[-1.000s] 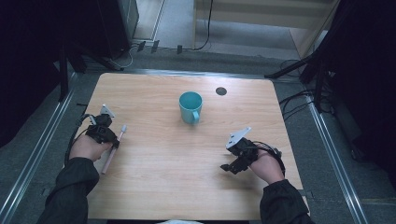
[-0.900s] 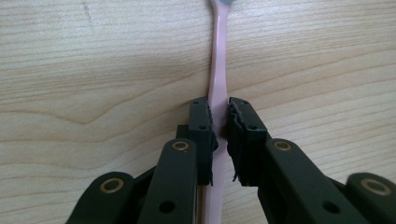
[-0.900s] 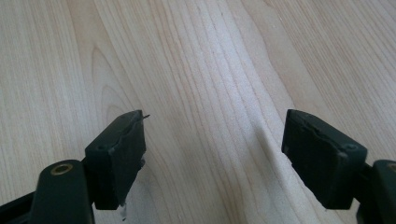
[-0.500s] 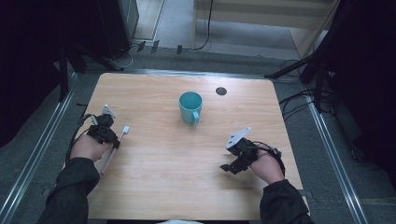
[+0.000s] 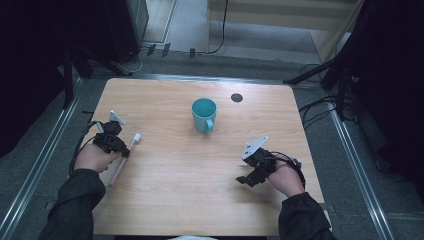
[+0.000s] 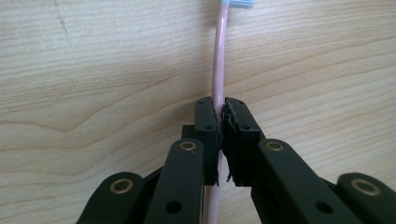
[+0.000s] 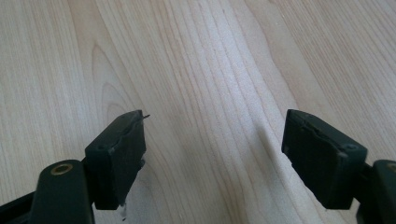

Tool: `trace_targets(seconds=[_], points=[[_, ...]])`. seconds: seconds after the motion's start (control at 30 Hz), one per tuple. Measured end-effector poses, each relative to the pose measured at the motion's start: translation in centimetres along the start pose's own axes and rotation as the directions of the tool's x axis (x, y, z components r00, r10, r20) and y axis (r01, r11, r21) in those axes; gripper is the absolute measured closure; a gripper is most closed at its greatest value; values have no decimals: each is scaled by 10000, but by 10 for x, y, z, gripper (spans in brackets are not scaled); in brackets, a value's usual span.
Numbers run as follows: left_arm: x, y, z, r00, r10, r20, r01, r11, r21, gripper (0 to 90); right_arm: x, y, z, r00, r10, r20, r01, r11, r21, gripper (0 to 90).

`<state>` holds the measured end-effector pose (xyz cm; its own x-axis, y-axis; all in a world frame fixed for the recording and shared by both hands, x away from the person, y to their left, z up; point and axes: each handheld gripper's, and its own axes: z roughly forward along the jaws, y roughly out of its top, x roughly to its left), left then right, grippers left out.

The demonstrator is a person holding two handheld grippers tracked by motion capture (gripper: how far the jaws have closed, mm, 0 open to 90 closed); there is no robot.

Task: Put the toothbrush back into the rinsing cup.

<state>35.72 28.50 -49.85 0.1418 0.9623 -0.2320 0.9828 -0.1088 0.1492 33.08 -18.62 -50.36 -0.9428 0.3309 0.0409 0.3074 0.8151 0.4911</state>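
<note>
High view: the toothbrush [image 5: 125, 156] lies near the table's [image 5: 165, 200] left edge, head toward the far edge, handle nearward. Left gripper view: the left gripper [image 6: 219, 112] pinches its pink handle, probably mid-length. Right gripper view: the right gripper [image 7: 215, 135] gapes, empty.

From above the person's side, the high view looks forward and down on the whole pale wooden table [image 5: 200, 200], far enough off to take in the grey floor around it. The left gripper view sits close over the tabletop, looking along its own black jaws to a thin pink toothbrush [image 6: 218, 60], which the high view shares [image 5: 122, 160]. The right gripper view hangs equally close, facing bare wood grain.
</note>
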Motion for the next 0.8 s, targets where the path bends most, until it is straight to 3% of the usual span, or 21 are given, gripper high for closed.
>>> trace_targets(seconds=[0.2,0.4,0.47,0.6,0.8], points=[[-3,-1,-10,9994,144,315,-134,9994,-320,847,0,0,0,10000,-2,-29,2,10000,11,214],[-7,-3,-18,9988,409,274,-394,9977,-545,847,0,0,1,10000,17,-66,-16,10000,27,214],[-8,-3,-22,9987,433,258,-412,9962,-770,847,0,0,1,10000,23,-67,-23,10000,19,215],[-11,-4,-29,9968,506,611,-444,9941,-990,846,0,0,1,10000,18,-69,-18,10000,22,214],[-17,-6,-39,9945,783,690,-683,9881,-1380,846,0,0,1,10000,23,-72,-23,10000,22,214]])
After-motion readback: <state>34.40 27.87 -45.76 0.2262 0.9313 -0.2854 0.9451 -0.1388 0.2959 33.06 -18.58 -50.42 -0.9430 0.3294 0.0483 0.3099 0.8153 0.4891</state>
